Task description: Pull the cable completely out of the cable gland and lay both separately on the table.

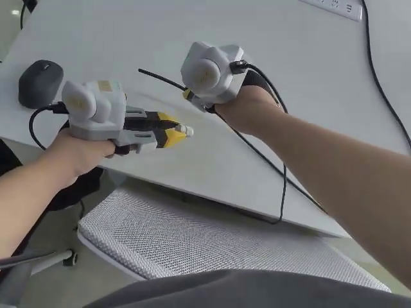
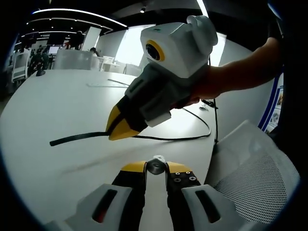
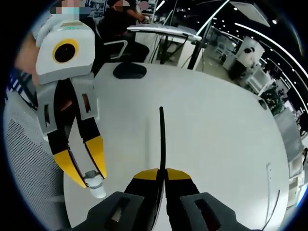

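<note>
My left gripper (image 1: 180,131) is shut on the small white cable gland (image 1: 187,130), holding it just in front of the table's near edge. From its own camera, the gland (image 2: 155,165) sits pinched between the left gripper's (image 2: 155,170) yellow tips. My right gripper (image 1: 188,95) hovers over the table, shut on the thin black cable (image 1: 160,78), whose free end sticks out to the left. In the right gripper view the cable (image 3: 161,134) runs straight out of the right gripper (image 3: 161,173), apart from the gland (image 3: 96,186) in the left gripper (image 3: 89,175).
A black mouse (image 1: 40,82) lies at the left on the white table (image 1: 192,32). A grey mesh chair seat (image 1: 212,237) is below the table's near edge. A black lead (image 1: 282,173) trails across the table and over its edge. A power strip (image 1: 334,6) lies far right.
</note>
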Action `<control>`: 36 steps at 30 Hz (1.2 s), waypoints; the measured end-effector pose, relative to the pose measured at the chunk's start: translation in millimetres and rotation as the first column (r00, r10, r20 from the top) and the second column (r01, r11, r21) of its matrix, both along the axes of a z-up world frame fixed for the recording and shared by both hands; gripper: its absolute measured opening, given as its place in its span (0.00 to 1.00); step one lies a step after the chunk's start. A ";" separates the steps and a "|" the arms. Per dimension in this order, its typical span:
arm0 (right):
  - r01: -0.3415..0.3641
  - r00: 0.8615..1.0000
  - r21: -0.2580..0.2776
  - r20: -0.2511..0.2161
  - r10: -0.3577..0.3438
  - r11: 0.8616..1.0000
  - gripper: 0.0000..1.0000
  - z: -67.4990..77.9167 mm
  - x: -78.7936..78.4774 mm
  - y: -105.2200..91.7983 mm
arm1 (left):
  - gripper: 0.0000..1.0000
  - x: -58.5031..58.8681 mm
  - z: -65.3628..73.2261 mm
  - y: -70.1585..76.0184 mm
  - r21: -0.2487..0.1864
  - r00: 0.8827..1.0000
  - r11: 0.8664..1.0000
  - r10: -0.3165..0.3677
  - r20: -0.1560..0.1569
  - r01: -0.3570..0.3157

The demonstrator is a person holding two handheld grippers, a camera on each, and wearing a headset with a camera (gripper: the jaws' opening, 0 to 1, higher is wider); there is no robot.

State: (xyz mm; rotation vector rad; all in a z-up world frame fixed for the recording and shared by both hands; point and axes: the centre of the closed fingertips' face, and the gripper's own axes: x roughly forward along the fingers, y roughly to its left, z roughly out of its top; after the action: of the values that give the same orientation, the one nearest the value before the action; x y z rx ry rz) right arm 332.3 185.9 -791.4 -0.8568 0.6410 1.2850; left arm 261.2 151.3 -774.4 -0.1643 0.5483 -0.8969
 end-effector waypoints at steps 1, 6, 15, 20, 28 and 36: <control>-0.003 1.000 -0.005 0.000 0.003 1.000 0.00 -2.5 0.3 0.1 | 0.15 0.8 -3.0 1.2 0.002 1.000 1.000 0.003 -0.003 -0.003; 0.008 0.999 -0.008 -0.036 -0.008 1.000 0.00 -15.2 3.2 1.1 | 0.15 2.0 -17.1 6.7 0.023 1.000 1.000 0.014 -0.020 -0.013; 0.005 0.999 -0.014 -0.051 -0.006 1.000 0.00 -23.5 0.2 2.4 | 0.15 4.9 -29.0 12.4 0.033 0.999 0.999 0.030 -0.037 -0.029; 0.009 0.998 -0.007 -0.057 -0.009 1.000 0.00 -25.9 0.4 2.4 | 0.15 6.6 -30.6 14.7 0.042 0.999 0.999 0.036 -0.037 -0.034; 0.016 0.998 -0.008 -0.066 -0.017 1.000 0.00 -29.1 0.1 3.1 | 0.16 6.5 -32.9 15.0 0.051 0.999 0.998 0.029 -0.038 -0.027; 0.033 0.996 0.004 -0.085 -0.033 0.999 0.00 -29.9 -0.4 3.5 | 0.16 7.3 -33.8 16.1 0.060 0.999 0.998 0.029 -0.038 -0.026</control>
State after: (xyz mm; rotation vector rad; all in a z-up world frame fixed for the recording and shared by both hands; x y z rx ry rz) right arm 332.0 189.4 -821.3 -0.7874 0.7163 1.2983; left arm 268.5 167.4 -808.3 -0.1358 0.6068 -0.8512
